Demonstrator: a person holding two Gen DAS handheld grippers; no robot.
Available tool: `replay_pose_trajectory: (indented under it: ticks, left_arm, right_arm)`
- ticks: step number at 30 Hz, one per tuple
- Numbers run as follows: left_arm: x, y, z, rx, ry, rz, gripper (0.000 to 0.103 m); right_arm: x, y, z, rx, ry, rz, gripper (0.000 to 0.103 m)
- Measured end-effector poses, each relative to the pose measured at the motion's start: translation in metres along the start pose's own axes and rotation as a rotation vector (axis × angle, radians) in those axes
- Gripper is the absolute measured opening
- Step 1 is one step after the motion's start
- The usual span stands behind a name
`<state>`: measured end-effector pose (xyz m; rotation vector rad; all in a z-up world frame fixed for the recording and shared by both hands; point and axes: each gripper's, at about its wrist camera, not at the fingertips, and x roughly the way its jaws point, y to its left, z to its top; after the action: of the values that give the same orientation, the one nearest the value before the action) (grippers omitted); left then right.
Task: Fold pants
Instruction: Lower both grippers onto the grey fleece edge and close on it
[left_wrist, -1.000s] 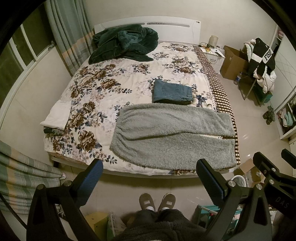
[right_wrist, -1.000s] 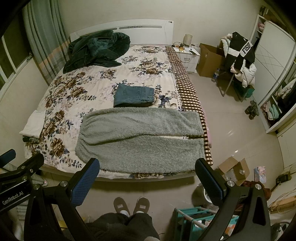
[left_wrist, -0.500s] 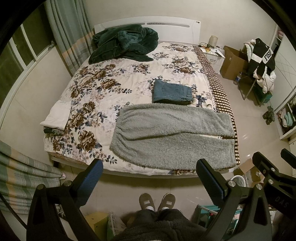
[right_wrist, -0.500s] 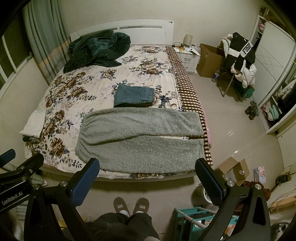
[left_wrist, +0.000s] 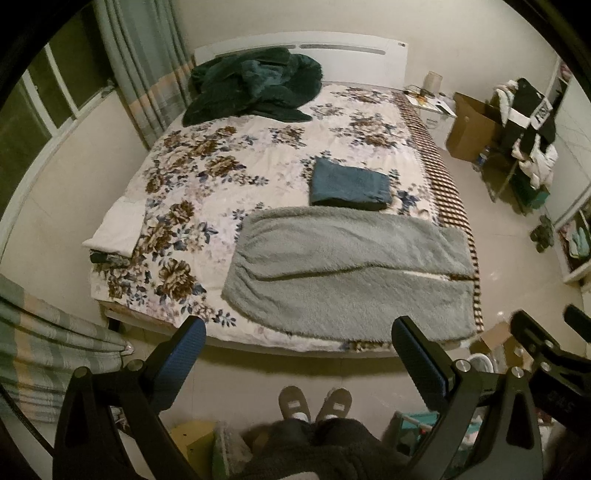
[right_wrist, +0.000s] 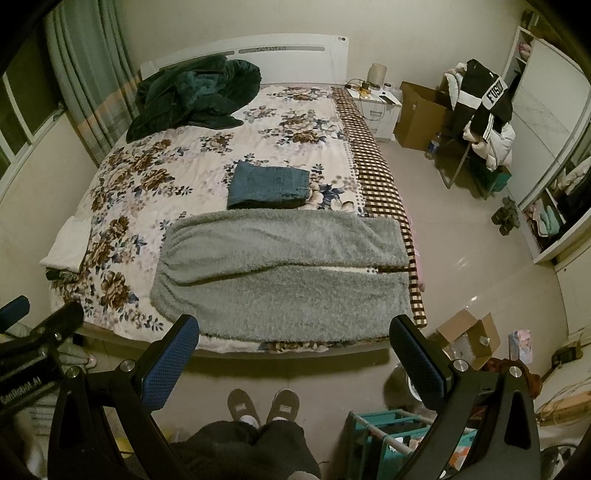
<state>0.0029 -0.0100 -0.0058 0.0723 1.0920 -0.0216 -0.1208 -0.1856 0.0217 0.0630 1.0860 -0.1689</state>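
Grey fleece pants (left_wrist: 347, 273) lie flat across the foot of the bed, waist at the left, legs running right; they also show in the right wrist view (right_wrist: 284, 273). Folded blue jeans (left_wrist: 349, 184) sit just behind them, also seen in the right wrist view (right_wrist: 267, 184). My left gripper (left_wrist: 299, 350) is open and empty, held above the floor in front of the bed. My right gripper (right_wrist: 293, 350) is open and empty at about the same height, to the right of the left one.
The bed (right_wrist: 155, 184) has a floral quilt with a dark green blanket (right_wrist: 192, 96) heaped at the head. A teal rack (right_wrist: 391, 439) and cardboard box (right_wrist: 465, 339) stand on the floor at right. A chair with clothes (right_wrist: 484, 122) stands far right. Curtains (left_wrist: 40, 350) hang at left.
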Motion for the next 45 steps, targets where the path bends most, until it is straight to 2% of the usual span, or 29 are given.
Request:
replay_pose_trajectory:
  ticks: [6, 10, 13, 18, 23, 27, 30, 33, 36, 40, 43, 45]
  left_arm:
    - [0.037, 0.004, 0.023, -0.068, -0.062, 0.091, 0.103]
    - [0.068, 0.004, 0.04, -0.096, -0.068, 0.155, 0.103]
    - [0.095, 0.003, 0.052, -0.105, -0.054, 0.174, 0.103]
    - [0.156, 0.009, 0.08, -0.143, 0.061, 0.165, 0.103]
    - [0.243, 0.028, 0.119, -0.256, 0.218, 0.13, 0.103]
    - [0.329, 0.044, 0.153, -0.373, 0.345, 0.098, 0.103]
    - [0.385, 0.056, 0.174, -0.443, 0.408, 0.103, 0.103]
    - [0.458, 0.073, 0.193, -0.547, 0.476, 0.112, 0.103]
    - [0.524, 0.089, 0.207, -0.655, 0.531, 0.089, 0.103]
    - [0.603, 0.101, 0.215, -0.776, 0.593, 0.057, 0.103]
    - [0.65, 0.106, 0.22, -0.821, 0.62, 0.056, 0.103]
    - [0.672, 0.107, 0.218, -0.841, 0.648, 0.062, 0.103]
  right_arm:
    - [0.046, -0.034, 0.02, 0.035, -0.004, -0.025, 0.103]
    - [0.088, -0.052, 0.036, 0.047, 0.008, -0.037, 0.103]
    - [0.124, -0.065, 0.051, 0.04, 0.019, -0.043, 0.103]
    - [0.198, -0.077, 0.086, 0.073, 0.058, -0.077, 0.103]
    - [0.294, -0.097, 0.126, 0.182, 0.156, -0.063, 0.103]
    - [0.395, -0.122, 0.162, 0.348, 0.273, -0.029, 0.103]
    - [0.471, -0.14, 0.187, 0.444, 0.34, -0.045, 0.103]
    - [0.551, -0.159, 0.21, 0.532, 0.397, -0.069, 0.103]
    - [0.623, -0.175, 0.229, 0.605, 0.438, -0.089, 0.103]
    - [0.698, -0.198, 0.24, 0.699, 0.469, -0.127, 0.103]
    - [0.753, -0.221, 0.244, 0.774, 0.49, -0.154, 0.103]
    - [0.776, -0.231, 0.24, 0.813, 0.509, -0.179, 0.103]
